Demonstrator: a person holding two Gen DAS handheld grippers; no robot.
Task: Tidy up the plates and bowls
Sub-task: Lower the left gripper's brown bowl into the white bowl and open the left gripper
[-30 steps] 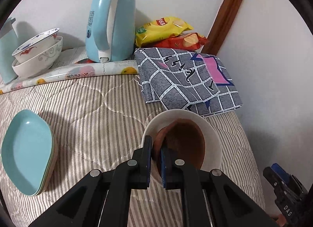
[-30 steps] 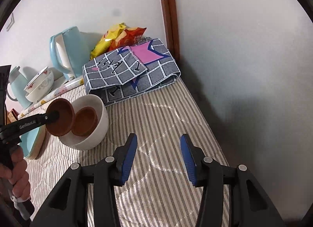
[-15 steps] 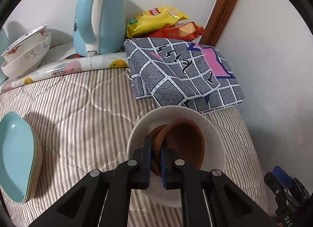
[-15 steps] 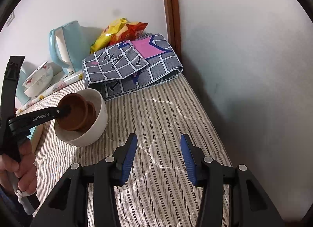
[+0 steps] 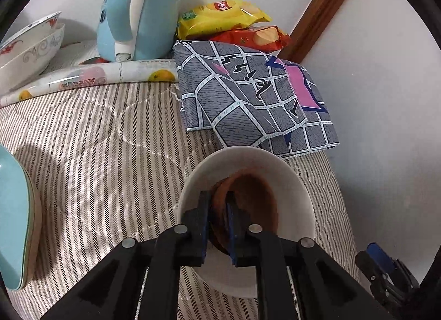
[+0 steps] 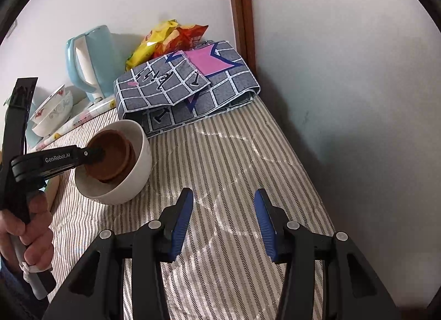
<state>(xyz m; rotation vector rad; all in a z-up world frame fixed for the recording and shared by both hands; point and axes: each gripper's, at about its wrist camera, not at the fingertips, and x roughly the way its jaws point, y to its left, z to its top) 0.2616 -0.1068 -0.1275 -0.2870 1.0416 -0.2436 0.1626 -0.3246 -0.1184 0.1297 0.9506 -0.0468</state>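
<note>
Brown bowl (image 5: pixel 256 204) sits in the white bowl (image 5: pixel 289 179) on the striped bedcover (image 5: pixel 96 154), rim between the left gripper (image 5: pixel 219 209) jaws, which are just easing open. Right gripper (image 6: pixel 223 226) hangs apart, nothing in it. Turquoise plates (image 5: pixel 13 209) stacked off left, kettle (image 5: pixel 137 11) behind.

left wrist: your cam sits close over the white bowl (image 5: pixel 245 171), angled steeply down toward the kettle (image 5: pixel 143 11) and wall | right wrist: further back, angled down over the striped cover (image 6: pixel 234 160) toward the corner | shared: bowl, kettle, folded cloth (image 6: pixel 187 85), snack bags (image 5: pixel 228 24)
</note>
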